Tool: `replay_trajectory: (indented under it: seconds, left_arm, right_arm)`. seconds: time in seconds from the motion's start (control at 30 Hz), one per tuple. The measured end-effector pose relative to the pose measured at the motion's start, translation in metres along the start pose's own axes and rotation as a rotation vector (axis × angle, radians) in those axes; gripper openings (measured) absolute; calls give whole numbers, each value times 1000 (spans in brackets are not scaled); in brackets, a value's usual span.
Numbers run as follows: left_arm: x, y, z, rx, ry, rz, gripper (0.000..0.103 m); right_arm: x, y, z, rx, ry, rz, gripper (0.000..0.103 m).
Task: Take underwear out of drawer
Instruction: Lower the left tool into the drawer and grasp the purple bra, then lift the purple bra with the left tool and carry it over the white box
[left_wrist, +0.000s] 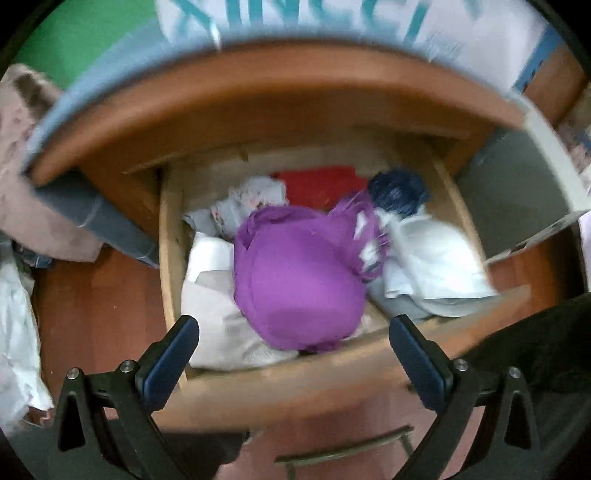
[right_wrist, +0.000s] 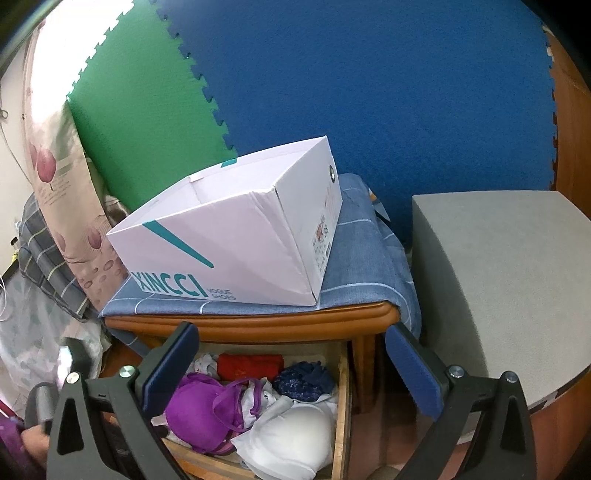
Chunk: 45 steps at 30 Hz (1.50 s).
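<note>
Blue foam mat (right_wrist: 369, 110) and a green foam mat (right_wrist: 140, 122) stand as backdrop behind the wooden nightstand (right_wrist: 258, 326), which is the landmark here. A grey block (right_wrist: 509, 280) sits just right of the nightstand. On top of the nightstand lies a blue checked cloth (right_wrist: 362, 266) with a white XINCCI shoe box (right_wrist: 236, 236) on it, open side up. Below the top, the drawer (left_wrist: 173, 236) is pulled out and full of underwear. The purple bra (left_wrist: 299, 280) lies on top at the middle-front of the drawer, white bra (right_wrist: 295, 435) to its right, dark blue lace piece (left_wrist: 399, 192) at the back right, red folded garment (left_wrist: 317, 184) at the back centre, a pale printed piece (left_wrist: 251, 199) back left. The left gripper (left_wrist: 293, 334) hovers over the drawer front with jaws spread wide, nothing between them, the purple bra straight ahead. The right gripper (right_wrist: 291, 345) is held higher in front of the nightstand edge, jaws also wide apart and empty. The purple bra should be light, soft, and floppy with a padded cup; best pinch is probably the cup edge or the strap (right_wrist: 225, 402), though straps may snag neighbouring pieces. Drawer walls are low, room above is open, but the overhanging nightstand top limits a straight lift from the back.
</note>
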<state>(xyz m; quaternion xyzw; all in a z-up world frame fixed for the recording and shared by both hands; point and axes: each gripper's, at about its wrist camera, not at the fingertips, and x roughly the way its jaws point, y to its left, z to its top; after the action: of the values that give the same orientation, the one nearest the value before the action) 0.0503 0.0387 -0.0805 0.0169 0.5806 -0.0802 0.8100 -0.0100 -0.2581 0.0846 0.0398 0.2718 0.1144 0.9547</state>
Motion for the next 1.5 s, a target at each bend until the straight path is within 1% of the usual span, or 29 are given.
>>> replay_trajectory:
  seconds: [0.03, 0.07, 0.17, 0.33, 0.43, 0.53, 0.57, 0.63, 0.67, 0.7, 0.73, 0.77, 0.8, 0.83, 0.87, 0.9, 0.93, 0.97, 1.0, 1.17, 1.37, 1.5]
  left_arm:
    - [9, 3, 4, -5, 23, 4, 102]
    - [19, 7, 8, -14, 47, -22, 102]
    - [31, 15, 16, -39, 60, -64, 102]
    - [53, 21, 27, -35, 99, -44, 102]
    - [69, 16, 32, 5, 116, -3, 102]
    - [75, 8, 29, 55, 122, -30, 102]
    - [76, 2, 29, 86, 120, -36, 102]
    - [78, -8, 26, 145, 114, -19, 101]
    - [77, -13, 22, 176, 107, -15, 97]
    - [75, -17, 19, 198, 94, -19, 85]
    - [71, -20, 16, 211, 73, -13, 82]
    - [65, -19, 14, 207, 47, -18, 72]
    - [59, -17, 13, 190, 28, -39, 56]
    - [54, -13, 13, 171, 10, -49, 42]
    - [45, -3, 15, 127, -13, -60, 20]
    - [41, 3, 17, 91, -17, -90, 16]
    - [35, 11, 17, 42, -26, -134, 14]
    - [29, 16, 15, 12, -37, -161, 13]
    - [25, 15, 13, 13, -48, -162, 12]
    - [12, -11, -3, 111, -70, -163, 10]
    - [-11, -20, -11, 100, -126, -211, 8]
    - [-23, -19, -10, 80, -167, -222, 7]
  right_arm:
    - [0, -2, 0, 5, 2, -1, 103]
    - [0, -4, 0, 13, 4, 1, 103]
    - [0, -10, 1, 44, 9, 12, 103]
    - [1, -10, 1, 54, 15, 28, 103]
    - [2, -8, 0, 45, 19, 31, 103]
    - [5, -8, 0, 43, 29, 33, 103]
    - [6, -7, 0, 42, 32, 32, 103]
    - [6, -7, 0, 43, 35, 30, 103]
    - [7, -7, -1, 43, 37, 29, 103]
    - [7, -7, 0, 43, 39, 29, 103]
    - [7, -7, -1, 43, 40, 27, 103]
    - [7, -7, -1, 44, 40, 25, 103]
    - [7, -8, -1, 47, 39, 24, 103]
    - [7, -8, -1, 52, 39, 24, 103]
    - [7, -9, -1, 54, 40, 23, 103]
    - [8, -9, -1, 56, 40, 21, 103]
    - [8, -9, -1, 55, 41, 20, 103]
    - [8, -9, -1, 54, 42, 18, 103]
    - [8, -9, -1, 55, 42, 15, 103]
    - [9, -14, -2, 75, 47, 6, 103]
    - [9, -17, -3, 88, 46, 0, 103]
    - [10, -17, -3, 88, 48, -1, 103]
